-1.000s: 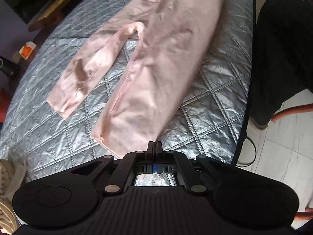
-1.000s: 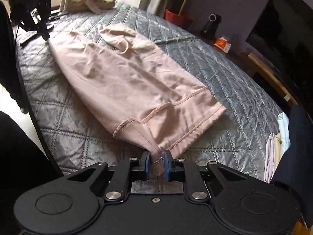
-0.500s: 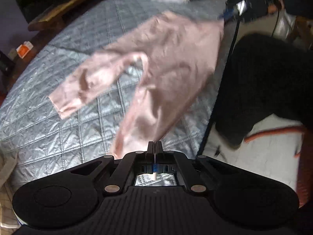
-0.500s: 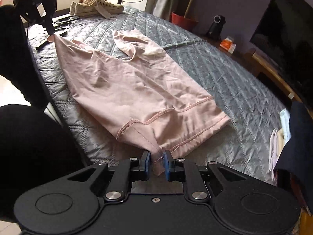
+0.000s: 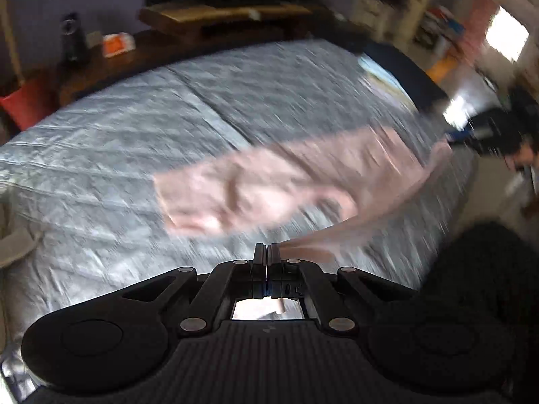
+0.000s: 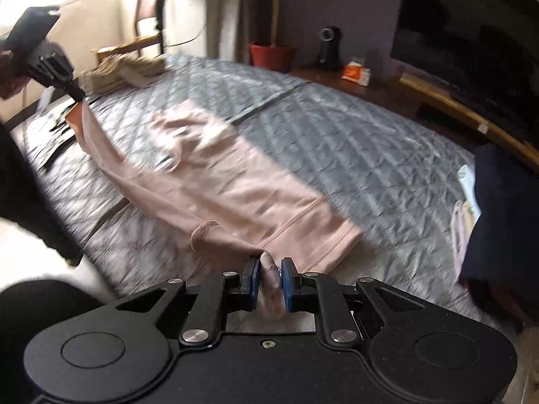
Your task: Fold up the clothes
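Two hand-held grippers hold a pink garment [image 6: 215,181] by opposite ends above a bed [image 6: 353,128] covered in a grey quilt. The right hand-held gripper [image 6: 269,277] pinches a bunched fold of the hem end between its blue pads, with cloth visibly wedged between them; the rest of the garment stretches away ahead of it, most of it lying on the quilt. Far ahead and to its left, the left hand-held gripper [image 6: 79,96] lifts the other end clear of the bed. In its own blurred view, the left hand-held gripper [image 5: 266,252] has its fingers pressed together on a thin edge of fabric that trails off to its right.

The risks lie mainly at that thin grip: only a sliver of cloth appears caught, and a quick swing could pull it free and drop the end. The loose sleeve [image 5: 215,198], ahead of the left hand-held gripper on the quilt, could fold under the body and crease. With the near edge of the bed close beside both hand-held grippers, slack cloth could slide off toward the floor.
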Available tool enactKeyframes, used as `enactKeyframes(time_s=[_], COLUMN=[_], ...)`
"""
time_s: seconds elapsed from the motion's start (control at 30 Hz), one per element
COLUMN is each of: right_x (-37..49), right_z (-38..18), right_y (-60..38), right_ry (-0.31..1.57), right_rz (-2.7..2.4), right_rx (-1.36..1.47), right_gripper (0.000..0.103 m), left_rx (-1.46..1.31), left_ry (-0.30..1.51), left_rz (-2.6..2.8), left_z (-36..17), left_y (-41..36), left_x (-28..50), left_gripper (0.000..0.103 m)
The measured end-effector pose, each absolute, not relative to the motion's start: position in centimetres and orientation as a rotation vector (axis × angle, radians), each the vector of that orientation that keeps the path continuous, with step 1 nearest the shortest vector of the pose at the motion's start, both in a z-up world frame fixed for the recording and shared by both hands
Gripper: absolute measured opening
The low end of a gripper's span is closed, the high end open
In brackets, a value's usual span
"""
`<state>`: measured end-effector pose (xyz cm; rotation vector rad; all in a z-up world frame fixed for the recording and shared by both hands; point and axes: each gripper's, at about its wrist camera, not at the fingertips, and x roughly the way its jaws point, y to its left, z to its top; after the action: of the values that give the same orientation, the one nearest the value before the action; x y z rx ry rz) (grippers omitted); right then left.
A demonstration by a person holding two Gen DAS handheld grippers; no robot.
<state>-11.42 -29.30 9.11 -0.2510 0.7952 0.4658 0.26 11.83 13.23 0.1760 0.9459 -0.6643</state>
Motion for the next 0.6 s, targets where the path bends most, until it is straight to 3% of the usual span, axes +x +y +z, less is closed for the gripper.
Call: enactKeyframes(time_s=[0.37,0.6], right_x=[-1.9,-0.9], right_z=[5.7,3.4], right_y=[-31.1,-31.4], right_ry=[0.859,0.896], right_rz=[0.346,0.331], right_rx=[-0.213,-0.215], right_gripper=[0.013,0.013], left_rx=[0.088,0.033], left_ry=[0.903,0.860], left_rz=[-0.487,-0.398], left_z=[10.5,8.6], left_y=[9.8,10.9], left_x=[10.7,12.5], left_gripper=[0.000,0.002])
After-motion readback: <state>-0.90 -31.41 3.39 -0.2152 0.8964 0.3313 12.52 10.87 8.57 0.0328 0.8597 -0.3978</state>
